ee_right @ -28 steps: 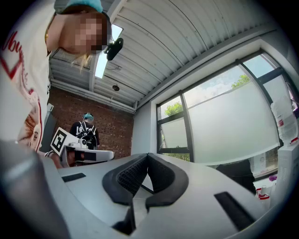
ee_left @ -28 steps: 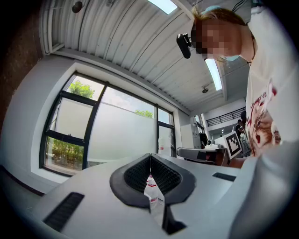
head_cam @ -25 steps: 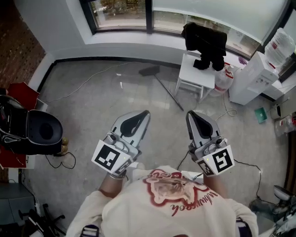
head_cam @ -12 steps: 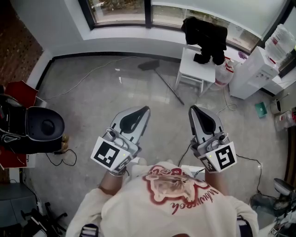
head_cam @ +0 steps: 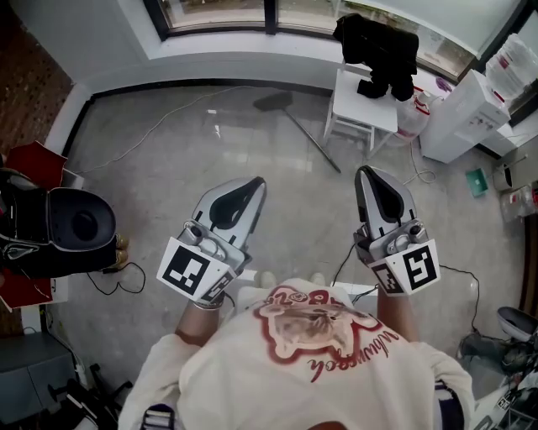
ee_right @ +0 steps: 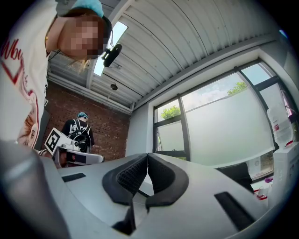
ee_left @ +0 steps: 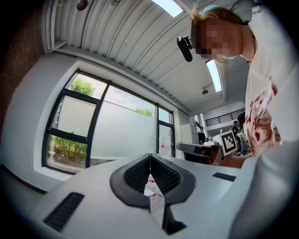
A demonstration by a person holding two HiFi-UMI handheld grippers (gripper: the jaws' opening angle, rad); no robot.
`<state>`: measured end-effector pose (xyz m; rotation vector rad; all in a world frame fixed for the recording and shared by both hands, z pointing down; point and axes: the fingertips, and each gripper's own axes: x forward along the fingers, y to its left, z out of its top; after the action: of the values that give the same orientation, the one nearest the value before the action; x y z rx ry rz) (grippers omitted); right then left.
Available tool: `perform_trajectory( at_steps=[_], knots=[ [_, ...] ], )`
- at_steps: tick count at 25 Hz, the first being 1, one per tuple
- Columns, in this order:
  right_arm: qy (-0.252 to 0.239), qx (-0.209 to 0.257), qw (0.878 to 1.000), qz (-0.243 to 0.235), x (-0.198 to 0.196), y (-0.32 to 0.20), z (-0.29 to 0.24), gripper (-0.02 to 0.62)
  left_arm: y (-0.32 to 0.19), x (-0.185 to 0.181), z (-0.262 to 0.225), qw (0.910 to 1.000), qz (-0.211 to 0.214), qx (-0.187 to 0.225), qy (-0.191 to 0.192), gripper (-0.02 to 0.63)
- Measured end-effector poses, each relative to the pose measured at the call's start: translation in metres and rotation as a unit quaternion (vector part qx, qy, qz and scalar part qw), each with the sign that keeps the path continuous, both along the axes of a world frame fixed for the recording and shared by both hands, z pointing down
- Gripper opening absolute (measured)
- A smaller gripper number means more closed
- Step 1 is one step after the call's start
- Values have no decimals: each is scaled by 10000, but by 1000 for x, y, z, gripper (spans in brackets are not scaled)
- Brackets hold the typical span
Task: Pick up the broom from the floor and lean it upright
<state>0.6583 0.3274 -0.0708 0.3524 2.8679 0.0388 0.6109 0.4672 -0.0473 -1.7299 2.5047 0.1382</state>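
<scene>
1. Grey stone floor (head_cam: pixel 168 159) below a window, white stool (head_cam: pixel 363 107) at its far edge.
2. Broom (head_cam: pixel 310 141) flat on that floor beside the stool, well ahead of both grippers, untouched.
3. Left gripper (head_cam: pixel 254 181) and right gripper (head_cam: pixel 370 171) side by side, jaws pressed together, holding nothing.

Broom (head_cam: pixel 308 139) lies on the floor (head_cam: pixel 168 180) below the window (head_cam: pixel 214 12), just left of the stool (head_cam: pixel 363 102); clothes (head_cam: pixel 380 49) heaped on the stool.
</scene>
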Motion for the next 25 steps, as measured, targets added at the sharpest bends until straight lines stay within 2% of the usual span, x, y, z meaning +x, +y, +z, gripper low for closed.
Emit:
perform_trajectory(
  at_steps=[5,8,16,20,25],
  knots=[
    [-168,80,9995,260,-12,18,-3,25,31,-18,9,10000,38,-44,19,20],
    [-98,132,9991,395,-18,20,0,25,37,-32,17,9999,84,-40,127,20],
    [24,206,9969,762,-55,-25,8,25,-1,-78,23,9995,258,8,182,20],
    [-6,345,9968,715,-103,-56,20,25,-31,-124,29,9998,163,5,149,20],
    [-163,357,9977,544,-207,-118,23,25,-93,-219,29,9999,75,-71,-27,20]
  ],
)
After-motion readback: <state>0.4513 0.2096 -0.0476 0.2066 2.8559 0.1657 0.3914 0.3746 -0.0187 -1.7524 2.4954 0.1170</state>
